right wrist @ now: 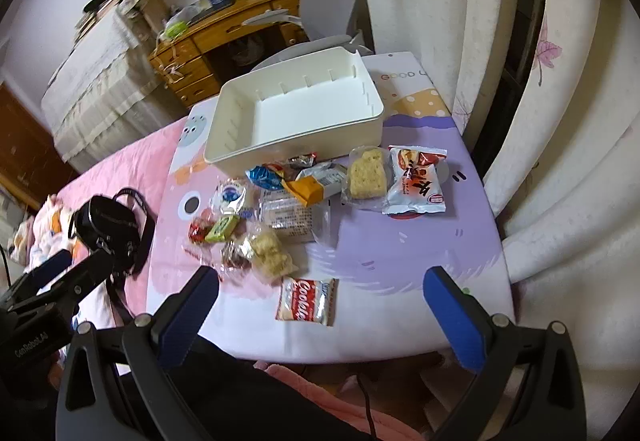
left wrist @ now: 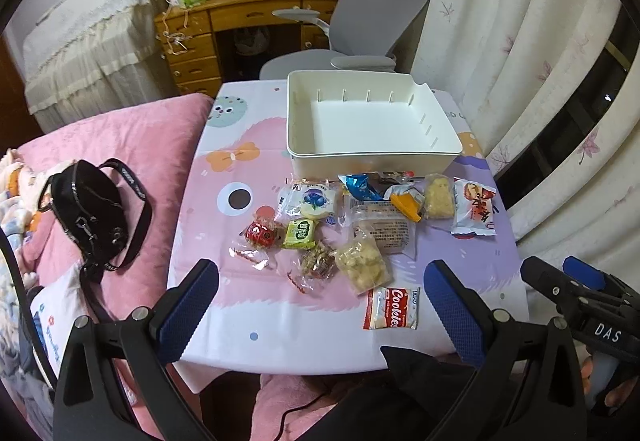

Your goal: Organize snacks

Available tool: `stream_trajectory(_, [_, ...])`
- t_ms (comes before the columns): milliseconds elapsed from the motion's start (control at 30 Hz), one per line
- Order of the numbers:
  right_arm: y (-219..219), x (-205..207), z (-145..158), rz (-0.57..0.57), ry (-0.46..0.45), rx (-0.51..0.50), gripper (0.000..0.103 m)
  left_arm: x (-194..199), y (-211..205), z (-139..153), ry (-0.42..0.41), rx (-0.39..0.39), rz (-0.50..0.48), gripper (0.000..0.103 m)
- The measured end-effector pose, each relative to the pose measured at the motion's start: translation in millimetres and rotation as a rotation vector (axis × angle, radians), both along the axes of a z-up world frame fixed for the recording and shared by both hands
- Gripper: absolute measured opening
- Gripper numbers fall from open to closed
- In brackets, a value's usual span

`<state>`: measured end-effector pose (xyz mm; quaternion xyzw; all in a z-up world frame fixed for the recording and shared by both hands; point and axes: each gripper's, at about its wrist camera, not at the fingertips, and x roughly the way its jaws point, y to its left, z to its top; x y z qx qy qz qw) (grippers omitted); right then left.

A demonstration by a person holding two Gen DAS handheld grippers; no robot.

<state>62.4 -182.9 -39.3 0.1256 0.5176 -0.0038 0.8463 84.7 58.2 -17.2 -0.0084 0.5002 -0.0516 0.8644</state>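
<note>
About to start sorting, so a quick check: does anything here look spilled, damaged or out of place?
Nothing spilled or damaged. The snacks lie in a loose heap on the table, all outside the empty white bin; both grippers are open.

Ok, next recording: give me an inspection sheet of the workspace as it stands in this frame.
Surface: small table under a cartoon-print cloth, standing against a pink bed.
Job's things: white bin holds nothing; wrapped snacks lie loose in front of it, the Coolsies packet nearest.
Clutter: black bag on the bed, off the table.
Grippers: left hand-held gripper open, holding nothing; right hand-held gripper open, holding nothing; both short of the snacks.
Cables: a black cable runs below the table's near edge.
Surroundings: wooden desk, grey chair, curtains.
</note>
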Motion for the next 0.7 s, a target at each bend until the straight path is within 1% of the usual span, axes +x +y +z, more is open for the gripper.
stream_trajectory(133, [11.3,10.6,-3.0,-0.067,0.005,0.005,0.103,23.4,19.9,-7.7,0.031,-0.008,-0.035,0.102])
stream_trajectory(300, [28.6,22.1,-7.4,-0.145,0.008,0.014,0.103,54.5,55.1,-25.0,0.110,-0.027,-0.070,0.102])
stream_trajectory(400, [41.5,26.1,-8.3,-0.194,0.001,0.001,0.103,70.6,75.9,-35.7,0.149,-0.025,-0.092,0.102])
stream_trajectory(600, [71.9,25.7,-10.9,-0.265,-0.015,-0.071,0.103,98.2,103.9,-55.6,0.213,-0.001,-0.170,0.102])
stream_trajectory(700, [88.4,18.6,-13.2,-0.299,-0.034,-0.146,0.103,109.0,113.5,-70.3,0.257,-0.043,-0.215,0.102])
